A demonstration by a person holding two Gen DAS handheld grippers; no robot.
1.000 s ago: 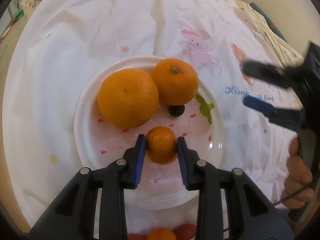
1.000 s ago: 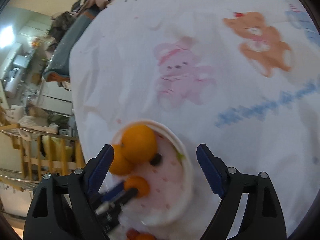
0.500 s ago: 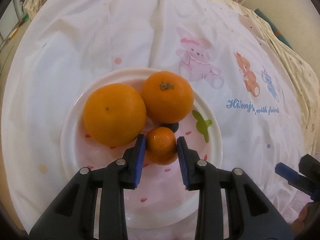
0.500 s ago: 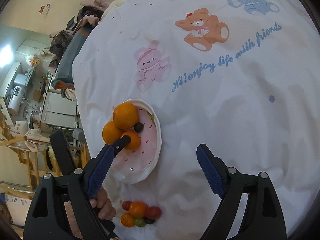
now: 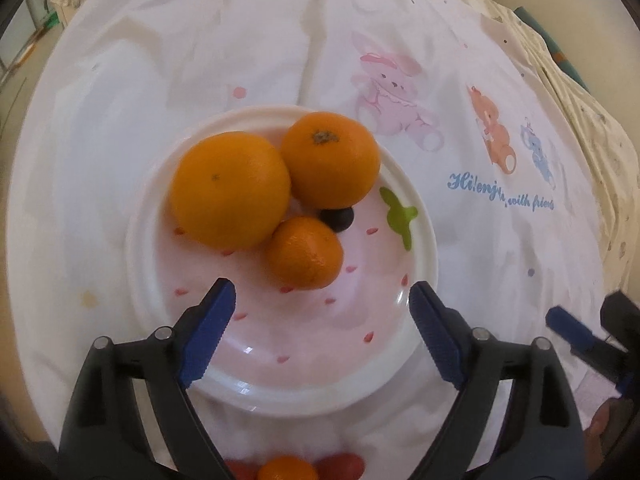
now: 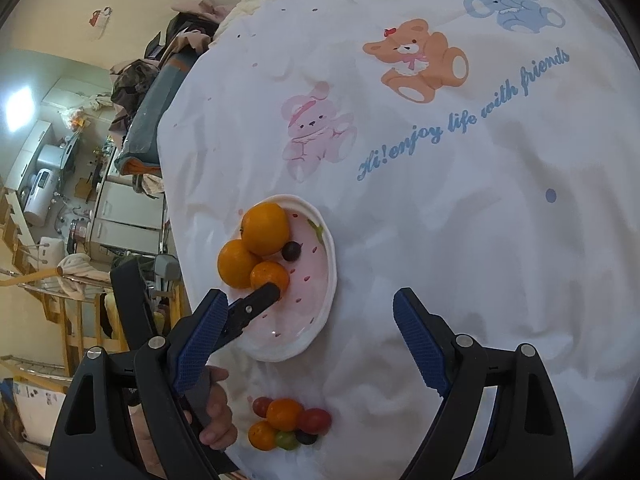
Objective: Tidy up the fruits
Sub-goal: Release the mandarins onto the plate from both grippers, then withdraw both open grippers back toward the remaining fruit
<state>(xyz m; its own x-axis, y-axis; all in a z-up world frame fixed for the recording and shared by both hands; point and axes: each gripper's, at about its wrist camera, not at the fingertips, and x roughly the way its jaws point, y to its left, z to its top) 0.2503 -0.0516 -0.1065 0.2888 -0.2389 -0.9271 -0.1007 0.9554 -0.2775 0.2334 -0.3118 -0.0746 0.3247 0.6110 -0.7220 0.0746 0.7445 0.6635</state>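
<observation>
The left gripper [image 5: 322, 320], its jaws just spread wide and empty, hangs below the small orange mandarin [image 5: 305, 253] on the pink-speckled white plate [image 5: 280, 376]; the right gripper's [image 6: 310, 342] jaws gape, empty.

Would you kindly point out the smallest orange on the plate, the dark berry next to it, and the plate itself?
smallest orange [image 5: 305, 253], left wrist view, middle of its peel.
dark berry [image 5: 338, 217], left wrist view, its visible front part.
plate [image 5: 426, 216], left wrist view, bare right rim.
</observation>
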